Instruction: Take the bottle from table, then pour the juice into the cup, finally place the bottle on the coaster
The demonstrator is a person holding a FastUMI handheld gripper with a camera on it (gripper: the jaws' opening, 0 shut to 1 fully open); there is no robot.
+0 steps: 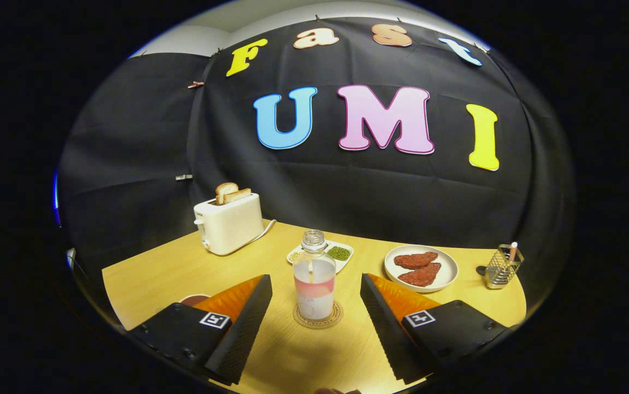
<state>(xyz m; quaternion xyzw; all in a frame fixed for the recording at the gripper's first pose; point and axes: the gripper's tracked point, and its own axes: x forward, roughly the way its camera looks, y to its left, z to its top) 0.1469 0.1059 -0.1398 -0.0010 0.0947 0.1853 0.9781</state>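
1. Bottle [314,279]: clear, pale pink band, on a tan patterned coaster [318,323].
2. Toaster [229,223] at ten o'clock: cream, with golden toast [232,193].
3. Plate [449,272] at two o'clock: white, reddish-brown patties [418,268].
4. Table [183,268]: light wood grain.
5. Gripper [314,314]: fingers spread wide, bearing black-and-white square markers.

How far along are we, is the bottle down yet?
Looks near the end. The bottle stands upright on the coaster, so placement appears done. The gripper is open, its fingers either side of the bottle, not touching. The cup is partly hidden behind one finger, so I can't confirm the pour. Left: withdraw.
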